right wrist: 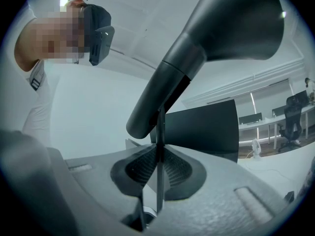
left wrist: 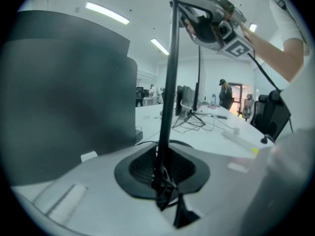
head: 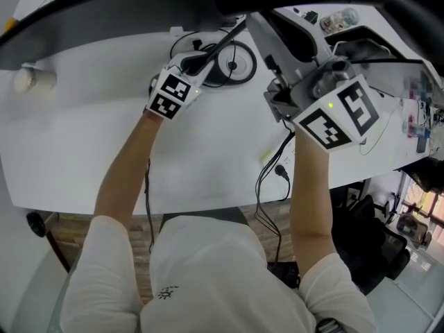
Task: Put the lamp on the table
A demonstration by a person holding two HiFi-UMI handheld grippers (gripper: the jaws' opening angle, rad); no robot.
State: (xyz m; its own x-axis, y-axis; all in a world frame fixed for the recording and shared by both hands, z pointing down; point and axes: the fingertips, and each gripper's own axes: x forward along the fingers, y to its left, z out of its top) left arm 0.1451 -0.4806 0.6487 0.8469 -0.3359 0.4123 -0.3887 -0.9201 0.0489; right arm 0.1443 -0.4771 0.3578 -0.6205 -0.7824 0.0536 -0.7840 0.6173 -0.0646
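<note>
lamp (head: 223, 44): its round base (head: 236, 64) sits at the far side of the table (head: 104, 137), apparently resting there, though contact is unclear.
left gripper (left wrist: 165, 181): pinching the stem (left wrist: 170, 82) low, just above the base.
right gripper (right wrist: 158, 181): pinching the thin arm under the lamp head (right wrist: 226, 23).
long axis: the stem is upright, rising from the left gripper towards the right.
nearer hand: the left is closest to the base.

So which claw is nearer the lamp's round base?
Left. The left claw grips the pole beside the base; the right claw holds a thin rod by the lamp head.
</note>
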